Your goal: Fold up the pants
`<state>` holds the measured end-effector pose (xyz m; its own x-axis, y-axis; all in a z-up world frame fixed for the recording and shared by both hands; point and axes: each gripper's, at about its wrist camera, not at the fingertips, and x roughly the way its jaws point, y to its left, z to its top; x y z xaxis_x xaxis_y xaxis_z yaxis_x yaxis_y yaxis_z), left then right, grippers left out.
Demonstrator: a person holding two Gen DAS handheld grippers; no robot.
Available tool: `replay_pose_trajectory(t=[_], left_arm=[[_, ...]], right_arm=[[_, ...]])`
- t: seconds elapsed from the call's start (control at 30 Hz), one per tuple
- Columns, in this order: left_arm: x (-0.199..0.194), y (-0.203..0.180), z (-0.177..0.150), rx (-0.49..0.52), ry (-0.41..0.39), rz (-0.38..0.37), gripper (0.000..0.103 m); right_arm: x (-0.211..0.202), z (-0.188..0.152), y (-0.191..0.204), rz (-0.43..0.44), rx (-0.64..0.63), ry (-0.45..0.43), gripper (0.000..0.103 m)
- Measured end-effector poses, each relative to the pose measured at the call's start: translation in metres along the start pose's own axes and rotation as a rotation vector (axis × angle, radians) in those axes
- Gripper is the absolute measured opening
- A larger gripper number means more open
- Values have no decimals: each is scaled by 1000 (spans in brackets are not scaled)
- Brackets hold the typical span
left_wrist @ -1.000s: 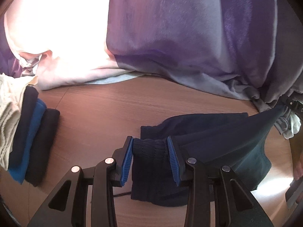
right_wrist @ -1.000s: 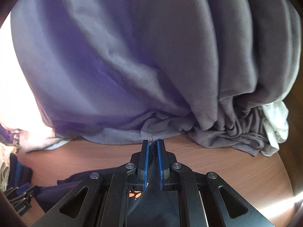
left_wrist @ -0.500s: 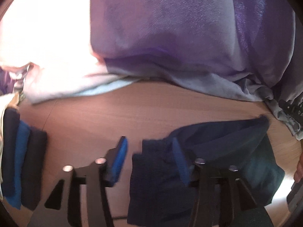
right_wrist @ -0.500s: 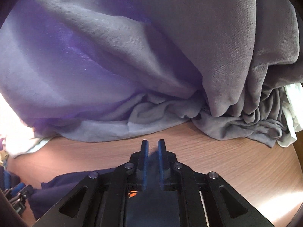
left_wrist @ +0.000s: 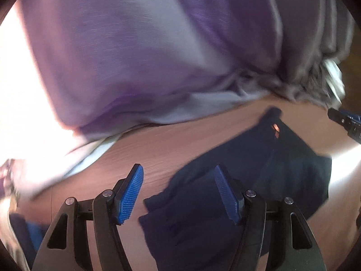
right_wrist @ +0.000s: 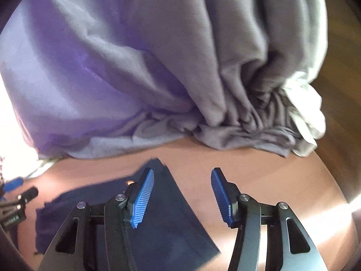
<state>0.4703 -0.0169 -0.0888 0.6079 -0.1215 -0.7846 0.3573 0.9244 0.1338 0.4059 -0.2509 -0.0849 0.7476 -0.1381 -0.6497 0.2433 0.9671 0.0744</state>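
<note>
The dark navy pants lie folded on the wooden table. My left gripper hovers over their near left corner. Its jaws are opening; cloth lies below and between the blue pads, which do not press on it. In the right wrist view the pants spread under the left finger, their right edge running between the pads. My right gripper is also opening, with nothing pinched. Each gripper shows in the other's view: the right gripper at the right edge, the left gripper at the left edge.
A big heap of purple and grey cloth fills the back of the table, with a white piece at its right end. Sunlit white fabric lies at the left. A blurred stack of folded clothes sits at the near left.
Both grippers have gone from shut on the navy pants to open and have let them go. The pants now rest on the table. The left view has rolled and shifted.
</note>
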Motion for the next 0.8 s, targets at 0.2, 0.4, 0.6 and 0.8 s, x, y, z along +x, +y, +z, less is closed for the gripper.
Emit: replay_pose_trajectory(t=[0.2, 0.4, 0.6, 0.8], left_arm=[[26, -28, 13, 203, 66, -148, 63], [47, -57, 28, 339, 89, -266, 58], [84, -68, 37, 390, 180, -332, 45], [101, -68, 39, 409, 216, -362, 36]], right_arm=[[-11, -38, -11, -48, 60, 53, 54], [-10, -62, -23, -1, 190, 131, 54], [1, -72, -21, -15, 207, 186, 54], [12, -72, -20, -25, 227, 215, 54]])
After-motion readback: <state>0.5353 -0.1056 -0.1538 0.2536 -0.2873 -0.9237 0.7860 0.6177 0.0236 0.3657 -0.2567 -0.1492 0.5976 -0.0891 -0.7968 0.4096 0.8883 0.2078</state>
